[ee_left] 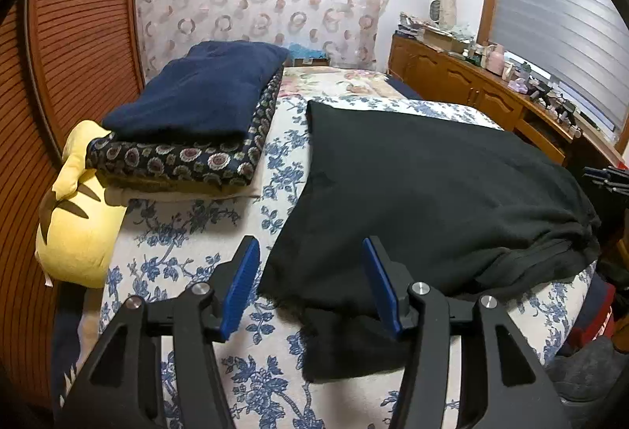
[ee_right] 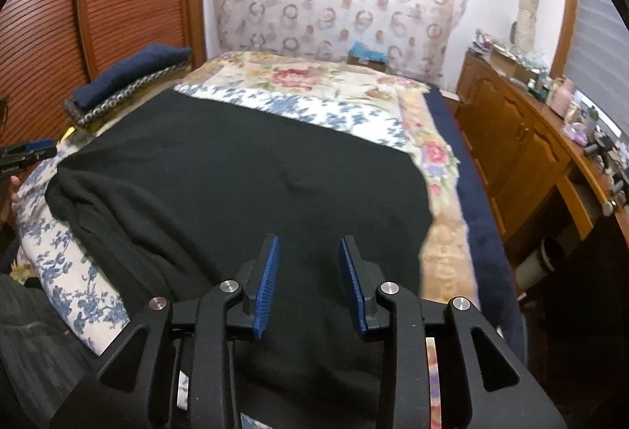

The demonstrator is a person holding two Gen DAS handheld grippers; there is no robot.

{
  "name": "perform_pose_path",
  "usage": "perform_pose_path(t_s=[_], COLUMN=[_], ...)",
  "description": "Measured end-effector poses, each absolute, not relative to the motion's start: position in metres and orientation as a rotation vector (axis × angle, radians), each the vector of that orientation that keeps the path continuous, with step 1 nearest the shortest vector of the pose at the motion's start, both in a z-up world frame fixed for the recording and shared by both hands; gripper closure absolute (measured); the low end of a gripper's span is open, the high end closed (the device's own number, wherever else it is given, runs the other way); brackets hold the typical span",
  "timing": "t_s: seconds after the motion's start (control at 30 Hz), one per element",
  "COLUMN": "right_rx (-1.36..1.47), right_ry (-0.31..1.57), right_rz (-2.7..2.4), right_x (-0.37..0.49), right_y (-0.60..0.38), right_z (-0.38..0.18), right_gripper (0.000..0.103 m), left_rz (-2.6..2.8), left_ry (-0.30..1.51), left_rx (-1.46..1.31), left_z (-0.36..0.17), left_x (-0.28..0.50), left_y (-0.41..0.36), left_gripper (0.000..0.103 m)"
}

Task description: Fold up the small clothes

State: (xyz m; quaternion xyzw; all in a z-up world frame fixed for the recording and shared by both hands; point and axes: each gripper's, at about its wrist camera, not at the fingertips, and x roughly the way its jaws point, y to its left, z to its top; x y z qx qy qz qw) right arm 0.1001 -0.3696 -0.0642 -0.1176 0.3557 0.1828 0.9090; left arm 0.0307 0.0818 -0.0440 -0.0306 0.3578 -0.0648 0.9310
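So we've got the black garment spread mostly flat across the bed, over the blue-flowered sheet, bunched into folds along its near edge. Our left tongs hang about half open over the garment's near corner, nothing pinched between the blue pads. Our right tongs sit over the cloth too, parted a bit narrower, also gripping nothing. A folded navy blanket rests on a patterned cushion beside a yellow plush.

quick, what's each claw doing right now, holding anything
Left claw: open, holding nothing, over the near edge of the black garment.
Right claw: open, holding nothing, above the same garment.
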Motion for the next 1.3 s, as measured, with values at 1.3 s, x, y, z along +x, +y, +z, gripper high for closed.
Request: perform_pose_path(t_s=[1.3], right_rx=[-0.193], right_ry=[0.748], right_rz=[0.364], right_x=[0.114], right_y=[-0.347], right_z=[-0.132], right_gripper=[0.055], left_rz=[-0.164], left_ry=[0.84], left_rx=[-0.183], left_z=[-0.083], left_x=[0.01], left_y=[0.082], left_gripper=[0.05])
